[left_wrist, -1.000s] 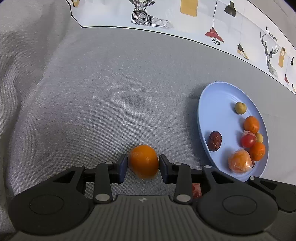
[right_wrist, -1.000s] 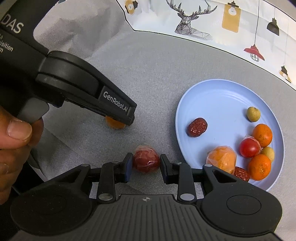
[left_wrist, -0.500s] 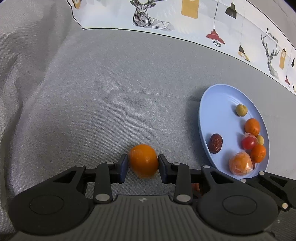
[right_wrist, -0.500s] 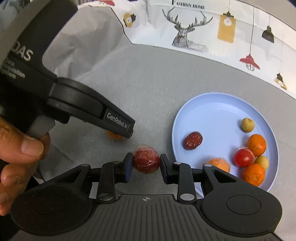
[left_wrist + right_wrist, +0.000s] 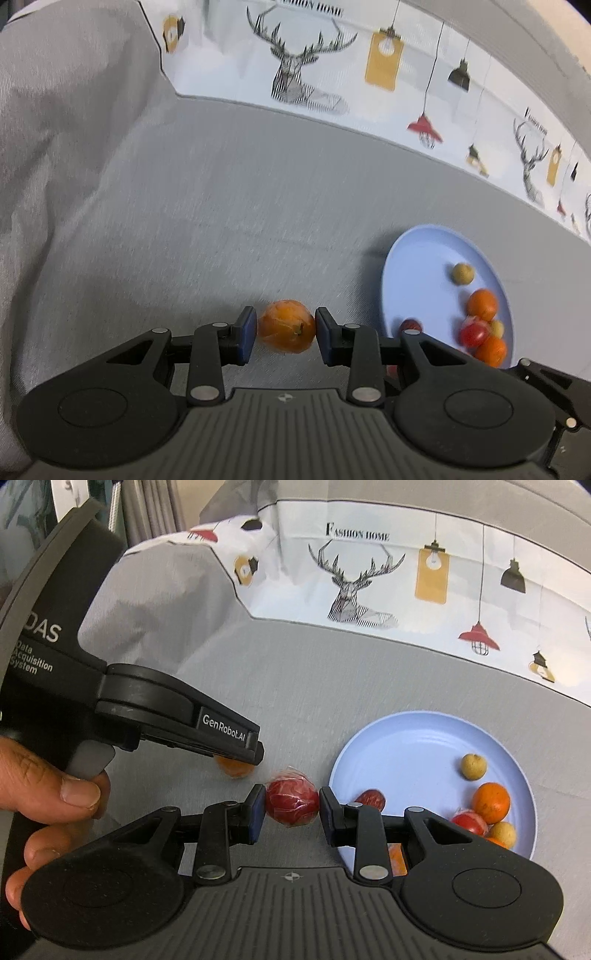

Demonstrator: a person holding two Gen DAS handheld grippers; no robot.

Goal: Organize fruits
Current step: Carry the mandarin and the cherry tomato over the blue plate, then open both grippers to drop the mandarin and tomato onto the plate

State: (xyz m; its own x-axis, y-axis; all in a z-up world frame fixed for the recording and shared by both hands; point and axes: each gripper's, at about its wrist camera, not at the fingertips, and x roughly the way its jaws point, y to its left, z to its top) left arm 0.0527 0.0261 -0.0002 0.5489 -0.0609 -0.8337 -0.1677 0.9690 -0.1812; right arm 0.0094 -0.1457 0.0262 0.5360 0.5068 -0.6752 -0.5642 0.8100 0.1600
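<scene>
Your left gripper (image 5: 285, 334) has its fingers closed on an orange (image 5: 286, 326), one pad pressed to each side of it; the fruit sits between the tips above the grey cloth (image 5: 221, 206); your right gripper (image 5: 291, 809) is clamped the same way on a red fruit in clear wrap (image 5: 291, 803), narrow jaws, both pads touching it. Seen from the right wrist, your left gripper reaches in from the left with the orange tucked under its tip, just beside the red fruit; your left hand (image 5: 48, 805) wraps the handle, thumb by the trigger. To the right of both grippers lies a light blue plate (image 5: 413, 738) on the cloth; on it rest a dark red date (image 5: 371, 799) near the near rim, a small tan fruit (image 5: 472, 766) farther back, another orange (image 5: 491, 802), a red tomato (image 5: 469, 820) and a second tan fruit (image 5: 503, 832) clustered at the right side. Beyond the cloth runs a white panel printed with deer and lamps (image 5: 369, 587).
</scene>
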